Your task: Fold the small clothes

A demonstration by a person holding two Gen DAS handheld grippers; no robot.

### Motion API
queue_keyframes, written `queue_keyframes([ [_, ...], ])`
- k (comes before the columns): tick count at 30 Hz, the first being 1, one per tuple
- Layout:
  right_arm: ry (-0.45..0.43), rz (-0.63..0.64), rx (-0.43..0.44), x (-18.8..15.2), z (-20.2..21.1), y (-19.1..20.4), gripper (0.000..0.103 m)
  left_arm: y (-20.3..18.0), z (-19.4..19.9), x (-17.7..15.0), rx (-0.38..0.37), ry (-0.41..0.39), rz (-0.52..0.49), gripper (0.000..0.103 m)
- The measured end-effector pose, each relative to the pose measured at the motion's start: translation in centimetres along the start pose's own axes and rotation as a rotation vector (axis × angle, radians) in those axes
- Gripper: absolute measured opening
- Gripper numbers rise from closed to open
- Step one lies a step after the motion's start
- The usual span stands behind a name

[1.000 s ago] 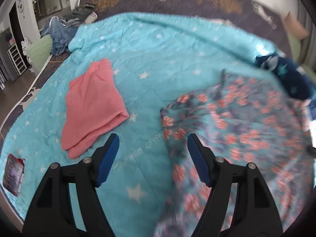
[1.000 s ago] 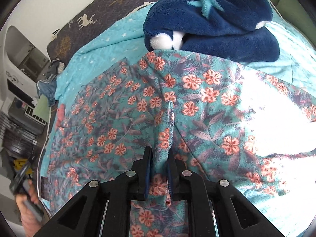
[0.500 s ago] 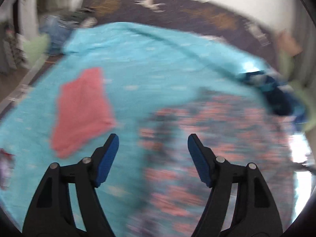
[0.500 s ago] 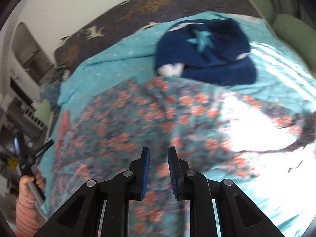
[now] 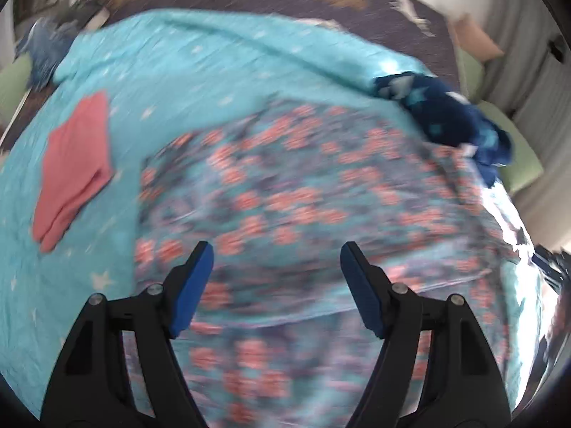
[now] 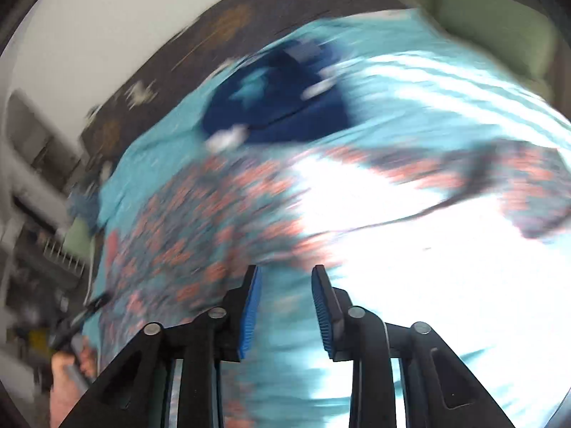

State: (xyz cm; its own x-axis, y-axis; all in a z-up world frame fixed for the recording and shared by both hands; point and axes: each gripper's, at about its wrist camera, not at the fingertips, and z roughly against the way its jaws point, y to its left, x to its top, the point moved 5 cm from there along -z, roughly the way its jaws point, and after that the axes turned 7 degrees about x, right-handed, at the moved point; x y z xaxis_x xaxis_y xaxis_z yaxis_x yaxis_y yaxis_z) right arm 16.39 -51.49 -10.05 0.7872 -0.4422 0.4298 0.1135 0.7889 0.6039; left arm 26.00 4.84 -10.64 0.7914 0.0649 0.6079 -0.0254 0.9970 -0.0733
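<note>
One garment looks finished: pink knit [image 5: 73,167], folded flat at left of the left wrist frame on the turquoise star quilt [image 5: 200,71]. Well apart from everything else.

Centre of frame: floral garment [image 5: 303,192] spread wide on the quilt, motion-blurred. A fabric edge crosses low in the frame between the gripper fingers, so one layer may already be laid over another; too smeared to confirm. I'd call this piece partway at most, not a compact fold yet.

Left gripper [image 5: 276,285]: jaws wide apart, nothing between them, hovering over the near part of the floral piece.

Upper right of that frame: navy star fleece [image 5: 453,117], bunched in a heap beside the floral's far corner. Unfolded by my read.

Right wrist frame, left to right: floral fabric fills lower left to centre, navy fleece [image 6: 282,107] upper centre, right half blown out by sunlight. Right gripper [image 6: 285,299]: pads parted, released, no cloth in the gap.

Status estimate: one of three done. Left: finish floral, then navy fleece. Both tools free to regrasp.
</note>
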Motion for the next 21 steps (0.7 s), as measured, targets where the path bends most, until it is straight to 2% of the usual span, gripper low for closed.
queue_keyframes([
  [4, -0.182, -0.352, -0.092, 3.2, 6.0, -12.7, 0.032, -5.3, 1.6, 0.4, -0.055, -0.042, -0.092, 0.075],
  [6, -0.24, -0.477, -0.129, 3.4, 7.7, -16.9, 0.035, -7.4, 1.5, 0.2, -0.059, -0.049, -0.135, 0.075],
  [7, -0.259, -0.554, -0.129, 3.1, 8.4, -19.2, 0.038, -8.8, 1.3, 0.1, -0.067, -0.046, -0.16, 0.075],
  [10, -0.255, -0.667, -0.086, 2.9, 8.2, -22.8, 0.042, -11.5, 0.5, -0.2, -0.083, -0.033, -0.192, 0.075],
  [13, -0.257, -0.681, -0.086, 2.9, 7.1, -23.2, 0.045, -13.2, -0.1, -0.5, -0.085, -0.021, -0.207, 0.075],
  [16, -0.283, -0.635, -0.148, 4.0, 6.7, -23.2, 0.042, -14.1, -0.3, -1.0, -0.085, -0.009, -0.216, 0.075],
  [17, -0.287, -0.618, -0.175, 4.5, 6.4, -23.2, 0.035, -14.3, -0.3, -1.1, -0.083, -0.007, -0.216, 0.075],
  [18, -0.281, -0.605, -0.199, 5.3, 5.9, -23.5, 0.004, -14.3, -0.2, -1.2, -0.081, -0.008, -0.215, 0.075],
  [21, -0.318, -0.542, -0.207, 6.7, 6.4, -21.0, 0.004, -13.9, 0.4, -1.2, -0.083, -0.017, -0.191, 0.075],
])
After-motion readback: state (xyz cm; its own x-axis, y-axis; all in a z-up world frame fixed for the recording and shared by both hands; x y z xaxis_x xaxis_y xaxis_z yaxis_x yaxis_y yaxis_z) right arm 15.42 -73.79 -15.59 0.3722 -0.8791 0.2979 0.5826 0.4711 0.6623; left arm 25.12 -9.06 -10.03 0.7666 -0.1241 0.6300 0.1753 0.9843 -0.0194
